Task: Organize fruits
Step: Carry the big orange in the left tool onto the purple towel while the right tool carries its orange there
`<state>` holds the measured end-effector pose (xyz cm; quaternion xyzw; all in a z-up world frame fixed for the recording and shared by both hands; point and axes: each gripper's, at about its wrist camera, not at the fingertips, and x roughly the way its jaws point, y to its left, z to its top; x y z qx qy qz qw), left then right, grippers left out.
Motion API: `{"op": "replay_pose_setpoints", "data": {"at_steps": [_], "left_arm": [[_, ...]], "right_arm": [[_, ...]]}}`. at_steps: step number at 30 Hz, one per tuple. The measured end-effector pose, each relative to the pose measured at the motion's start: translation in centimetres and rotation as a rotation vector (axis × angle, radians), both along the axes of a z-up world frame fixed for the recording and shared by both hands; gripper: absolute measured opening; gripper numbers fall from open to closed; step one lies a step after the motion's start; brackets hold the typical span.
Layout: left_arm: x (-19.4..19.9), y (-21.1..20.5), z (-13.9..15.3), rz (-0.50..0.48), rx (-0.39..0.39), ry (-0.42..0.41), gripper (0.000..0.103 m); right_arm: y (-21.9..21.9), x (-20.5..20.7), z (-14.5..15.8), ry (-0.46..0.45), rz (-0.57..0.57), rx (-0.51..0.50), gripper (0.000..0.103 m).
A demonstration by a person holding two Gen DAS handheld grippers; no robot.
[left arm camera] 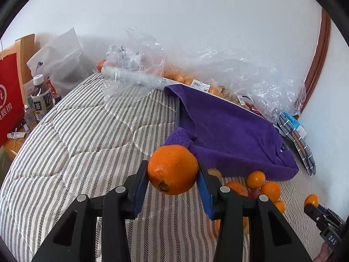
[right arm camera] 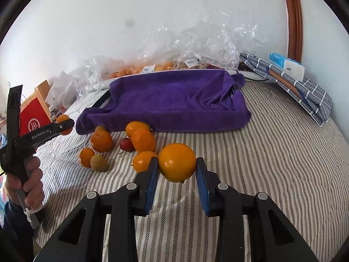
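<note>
The left gripper [left arm camera: 173, 182] is clamped on 1 orange [left arm camera: 172, 169]; the right gripper [right arm camera: 177, 170] pinches a smaller orange [right arm camera: 177, 162], though its right pad may barely touch. Carry both level over the loose fruit [right arm camera: 142, 139], then lower gently into the purple-towelled tray [right arm camera: 174, 96].

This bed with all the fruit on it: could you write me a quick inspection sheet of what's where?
Surface: grey-and-white striped quilted bed cover.
Job's things: loose pile of oranges with one small red fruit in front of a purple towel-lined tray.
Clutter: crinkled clear plastic bags along the wall, red paper bag, tea bottle, blue checked folded cloth.
Grippers: left claw shut on a large stem-marked orange; right claw shut on a smooth round orange.
Cables: nothing seen.
Surroundings: white wall, brown wooden frame.
</note>
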<state>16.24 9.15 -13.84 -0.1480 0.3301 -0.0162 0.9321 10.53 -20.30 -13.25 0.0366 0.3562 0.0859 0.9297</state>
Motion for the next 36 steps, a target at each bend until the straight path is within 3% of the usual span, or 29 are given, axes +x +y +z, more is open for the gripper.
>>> {"op": "replay_pose_setpoints", "data": {"at_steps": [6,12,17,23,36], "left_arm": [[-0.5,0.1,0.7,0.004,0.001,-0.045,0.040],[0.4,1.3,1.2,0.033,-0.062,-0.009,0.040],[1.0,0.9,3.3,0.045,-0.019,-0.045,0.040],[4.0,-0.8,5.1,0.026,0.042,-0.053,0.040],[12.5,-4.1,5.6,0.002,0.061,-0.043,0.040]], "right_arm": [[-0.6,0.9,2.3,-0.052,-0.021,-0.003,0.034],[-1.7,2.5,3.6,-0.059,-0.048,-0.001,0.034],[-2.1,4.1,4.3,-0.091,-0.056,-0.008,0.034],[-2.3,7.2,4.7,-0.098,-0.049,0.013,0.034],[-3.0,14.7,6.5,-0.163,-0.041,0.030,0.034]]}}
